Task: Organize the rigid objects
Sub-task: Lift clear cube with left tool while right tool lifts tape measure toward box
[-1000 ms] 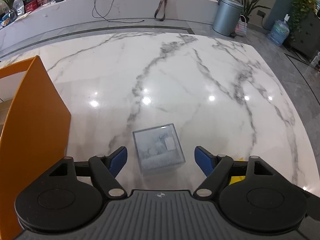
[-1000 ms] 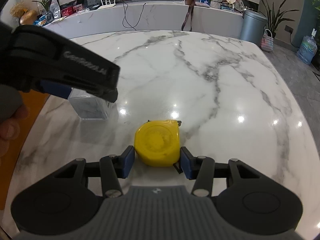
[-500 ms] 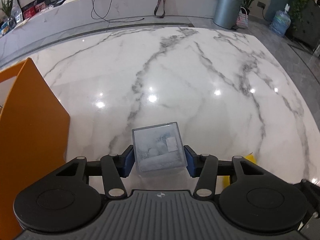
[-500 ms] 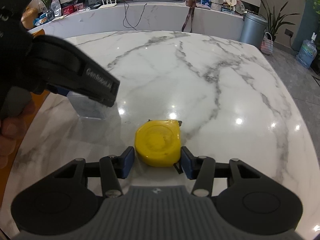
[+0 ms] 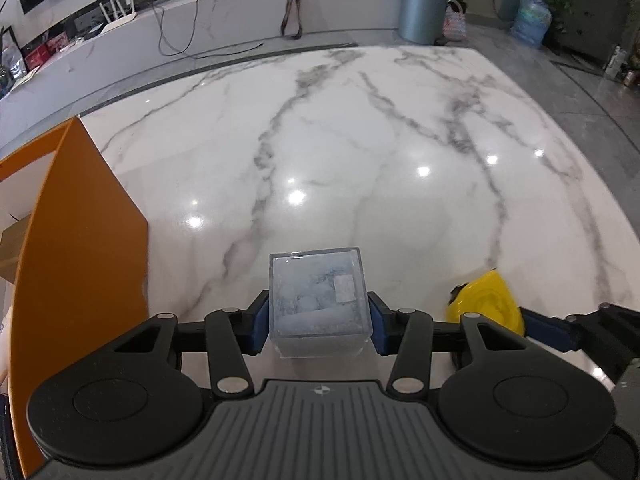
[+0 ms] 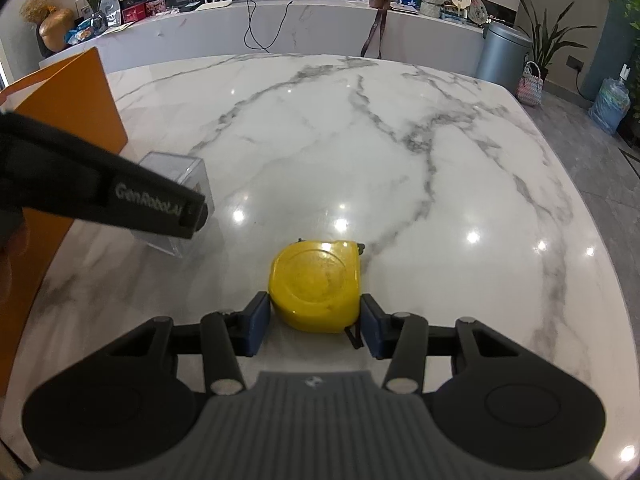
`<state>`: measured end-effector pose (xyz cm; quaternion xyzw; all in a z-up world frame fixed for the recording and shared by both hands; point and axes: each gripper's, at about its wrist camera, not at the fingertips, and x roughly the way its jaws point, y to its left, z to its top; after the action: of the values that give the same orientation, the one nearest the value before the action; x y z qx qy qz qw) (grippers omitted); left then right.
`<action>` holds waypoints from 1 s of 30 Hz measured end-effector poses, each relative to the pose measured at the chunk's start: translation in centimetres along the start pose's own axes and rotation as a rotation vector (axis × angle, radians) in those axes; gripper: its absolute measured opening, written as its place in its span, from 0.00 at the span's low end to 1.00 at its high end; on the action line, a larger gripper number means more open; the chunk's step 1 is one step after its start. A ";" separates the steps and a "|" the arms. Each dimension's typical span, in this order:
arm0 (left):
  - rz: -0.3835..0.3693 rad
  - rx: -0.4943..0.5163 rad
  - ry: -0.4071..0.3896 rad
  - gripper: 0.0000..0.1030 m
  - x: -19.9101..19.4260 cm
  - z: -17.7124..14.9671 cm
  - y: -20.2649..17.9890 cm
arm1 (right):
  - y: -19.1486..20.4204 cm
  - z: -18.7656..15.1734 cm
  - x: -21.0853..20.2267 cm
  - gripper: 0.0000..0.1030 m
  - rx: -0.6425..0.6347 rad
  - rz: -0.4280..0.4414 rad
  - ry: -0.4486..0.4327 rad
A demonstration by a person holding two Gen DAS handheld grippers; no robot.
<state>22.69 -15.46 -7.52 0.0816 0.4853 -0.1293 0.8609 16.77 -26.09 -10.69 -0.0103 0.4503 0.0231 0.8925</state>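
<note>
In the left wrist view, the left gripper (image 5: 318,322) is sitting in the lower middle of the frame, and its jaws have just been closing; the blue pads (image 5: 259,322) are now pressing on both sides of the clear square plastic box (image 5: 318,304). The box is standing on the white marble table (image 5: 360,160), to the right of the orange sheet organizer (image 5: 80,240). In the right wrist view, the right gripper (image 6: 314,330) is holding the yellow rounded tape measure (image 6: 314,284) between its pads, low in the centre of the frame. The tape measure is lying flat on the table, right of the box.
</note>
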 end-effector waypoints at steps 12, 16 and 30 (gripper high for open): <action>-0.072 -0.008 -0.035 0.52 -4.4 -1.4 0.3 | 1.2 -0.7 -3.5 0.46 -0.031 -0.011 -0.016; -0.095 -0.009 -0.078 0.52 -6.7 -1.3 0.8 | 1.8 -0.2 -5.4 0.46 -0.037 0.000 -0.043; -0.081 -0.045 -0.234 0.52 -15.1 -0.2 7.0 | 7.3 3.6 -12.4 0.46 -0.172 0.081 -0.196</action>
<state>17.12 -6.61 5.37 0.0269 0.3870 -0.1615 0.9074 11.97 -19.05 1.45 -0.0662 0.3573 0.0984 0.9264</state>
